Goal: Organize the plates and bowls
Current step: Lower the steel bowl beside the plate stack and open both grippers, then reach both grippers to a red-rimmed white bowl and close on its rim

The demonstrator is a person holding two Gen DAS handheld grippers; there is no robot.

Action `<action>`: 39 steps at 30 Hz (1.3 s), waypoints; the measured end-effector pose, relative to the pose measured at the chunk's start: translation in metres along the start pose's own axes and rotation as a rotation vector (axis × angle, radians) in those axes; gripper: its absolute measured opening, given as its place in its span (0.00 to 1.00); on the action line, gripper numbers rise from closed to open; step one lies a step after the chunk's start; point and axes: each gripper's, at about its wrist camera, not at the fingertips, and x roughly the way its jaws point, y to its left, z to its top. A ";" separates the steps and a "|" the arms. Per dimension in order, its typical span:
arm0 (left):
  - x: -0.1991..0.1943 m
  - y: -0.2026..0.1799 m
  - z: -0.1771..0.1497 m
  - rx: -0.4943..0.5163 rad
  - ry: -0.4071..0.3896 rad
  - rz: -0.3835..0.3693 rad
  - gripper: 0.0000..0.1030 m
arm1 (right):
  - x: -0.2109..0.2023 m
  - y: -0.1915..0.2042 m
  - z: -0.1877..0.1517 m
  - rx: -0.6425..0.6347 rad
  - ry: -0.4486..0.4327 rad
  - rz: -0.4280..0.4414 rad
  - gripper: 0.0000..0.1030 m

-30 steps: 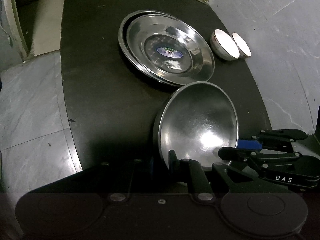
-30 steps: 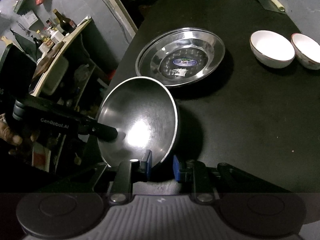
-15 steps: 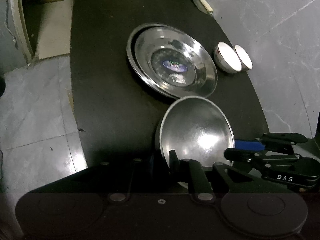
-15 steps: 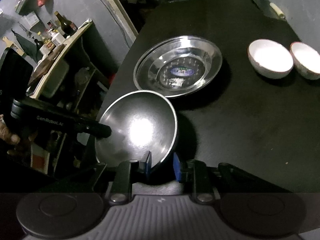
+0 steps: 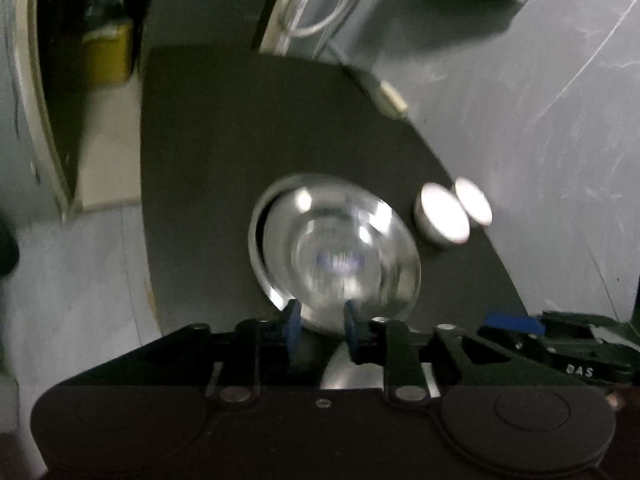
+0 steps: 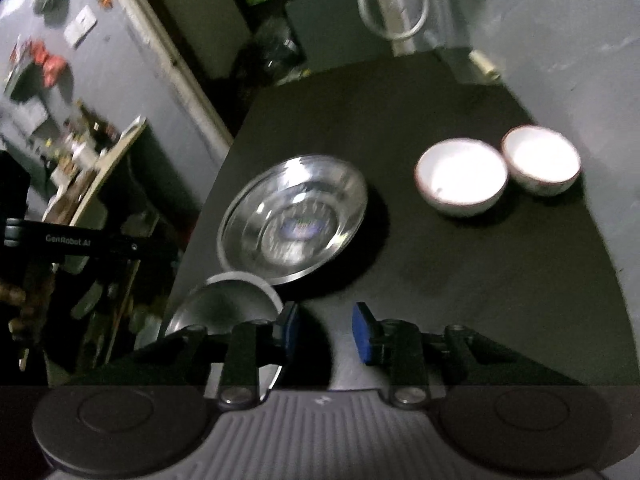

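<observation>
A steel bowl [image 6: 224, 300] sits at the near edge of the black table [image 6: 460, 280]; in the left wrist view a part of it [image 5: 340, 372] shows below my fingers. Stacked steel plates [image 5: 340, 248] [image 6: 294, 220] lie mid-table. Two white bowls [image 6: 460, 178] [image 6: 540, 160] stand side by side to the right, also in the left wrist view [image 5: 444, 220] [image 5: 474, 202]. My left gripper [image 5: 319, 324] is open, just before the plates. My right gripper [image 6: 325, 330] is open and empty, right of the steel bowl. Both views are blurred.
A pale stick-like object [image 5: 394, 100] [image 6: 484, 64] lies at the table's far right corner. A white cable [image 6: 394, 4] hangs behind the table. A cluttered shelf [image 6: 80, 152] stands left of the table. The grey floor [image 5: 80, 264] lies to the left.
Both grippers have let go of the steel bowl and opened. Both have pulled back and tilted up, so more of the far room shows. The bowl now rests at the near edge.
</observation>
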 end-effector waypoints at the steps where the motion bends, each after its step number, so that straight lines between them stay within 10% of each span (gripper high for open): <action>1: 0.000 -0.002 0.008 0.016 -0.023 0.003 0.30 | -0.001 -0.003 0.002 0.008 -0.019 -0.004 0.34; 15: 0.025 -0.054 0.093 0.148 -0.246 -0.078 0.99 | -0.005 -0.041 0.033 0.134 -0.220 -0.093 0.95; 39: 0.187 -0.120 0.118 0.403 0.090 0.055 0.99 | 0.052 -0.107 0.042 0.373 -0.206 -0.340 0.94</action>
